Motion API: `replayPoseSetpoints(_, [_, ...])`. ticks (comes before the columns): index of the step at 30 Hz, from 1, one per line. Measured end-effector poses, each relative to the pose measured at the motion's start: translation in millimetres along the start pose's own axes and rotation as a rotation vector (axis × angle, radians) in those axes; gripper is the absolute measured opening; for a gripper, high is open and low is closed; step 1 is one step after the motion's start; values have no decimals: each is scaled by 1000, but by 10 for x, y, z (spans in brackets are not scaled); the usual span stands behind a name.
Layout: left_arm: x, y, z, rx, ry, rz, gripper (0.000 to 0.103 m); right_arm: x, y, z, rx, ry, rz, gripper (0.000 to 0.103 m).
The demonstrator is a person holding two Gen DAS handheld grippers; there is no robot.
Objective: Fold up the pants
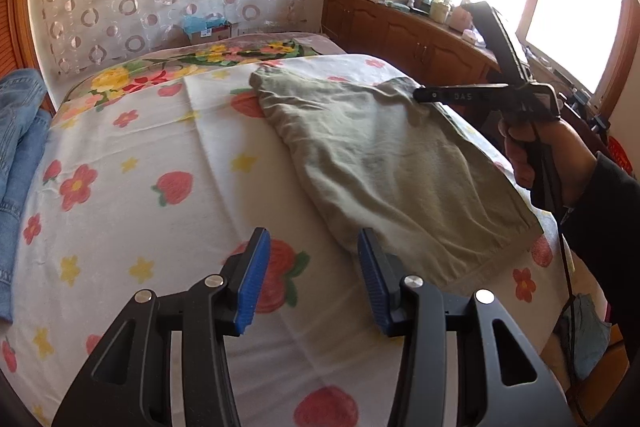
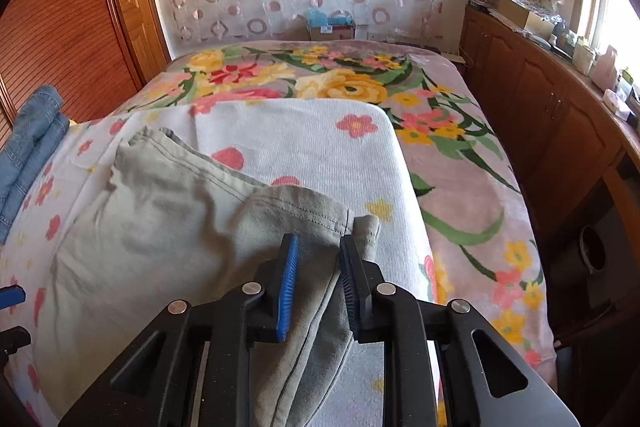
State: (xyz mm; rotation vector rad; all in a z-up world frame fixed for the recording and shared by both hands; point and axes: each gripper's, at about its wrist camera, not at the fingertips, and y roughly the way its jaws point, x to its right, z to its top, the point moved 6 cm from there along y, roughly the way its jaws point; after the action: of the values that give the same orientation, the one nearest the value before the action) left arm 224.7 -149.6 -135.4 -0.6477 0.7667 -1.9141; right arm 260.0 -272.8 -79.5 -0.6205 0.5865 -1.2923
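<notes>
Grey-green pants (image 1: 384, 163) lie folded over on a white sheet with strawberry and flower prints (image 1: 152, 187). My left gripper (image 1: 314, 279) is open and empty, hovering just off the pants' near left edge. My right gripper (image 2: 318, 291) has its jaws part open around a bunched hem of the pants (image 2: 168, 227), the cloth running between the blue pads (image 2: 289, 291). In the left wrist view the right gripper (image 1: 424, 95) reaches over the pants' far right corner, held by a hand.
Folded blue jeans (image 1: 20, 147) lie at the sheet's left edge and also show in the right wrist view (image 2: 32, 151). A floral blanket (image 2: 360, 83) covers the far bed. A wooden cabinet (image 2: 560, 131) with clutter runs along the right under a window.
</notes>
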Motion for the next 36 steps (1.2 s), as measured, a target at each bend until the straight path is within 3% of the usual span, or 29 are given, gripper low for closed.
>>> replayPoseSetpoints(3, [107,40,0,-10,30,2,47,46,11,34,-4,1,-10,4])
replayPoseSetpoints(5, [130,50,-16,-16,42,4,47,83,-94,62,34,17,-21,1])
replayPoseSetpoints(8, [141,64,-41,-24,51,11,47,202,-270,68,101,59,-58,0])
replayPoseSetpoints(10, [137,80,-55,-30,51,14,47,247,-290,45,98,76,-49,0])
replayPoseSetpoints(14, [120,146,-59,-41,45,24,47,233,-265,5,72,101,30,0])
replayPoseSetpoints(18, [121,225,-85,-59,47,28,47,218,-196,-5,53,101,52,19])
replayPoseSetpoints(24, [139,245,-93,-59,55,21,57,335,-110,77,17,84,54,19])
replayPoseSetpoints(26, [186,256,-106,-66,78,12,69,340,-80,119,8,78,47,19])
replayPoseSetpoints(32, [224,260,-120,-72,88,19,73,296,-55,177,-5,57,33,19])
replayPoseSetpoints(34, [235,264,-129,-74,94,25,75,257,-60,181,-2,40,36,5])
replayPoseSetpoints(36, [231,258,-132,-74,92,25,76,218,-114,193,29,13,23,5])
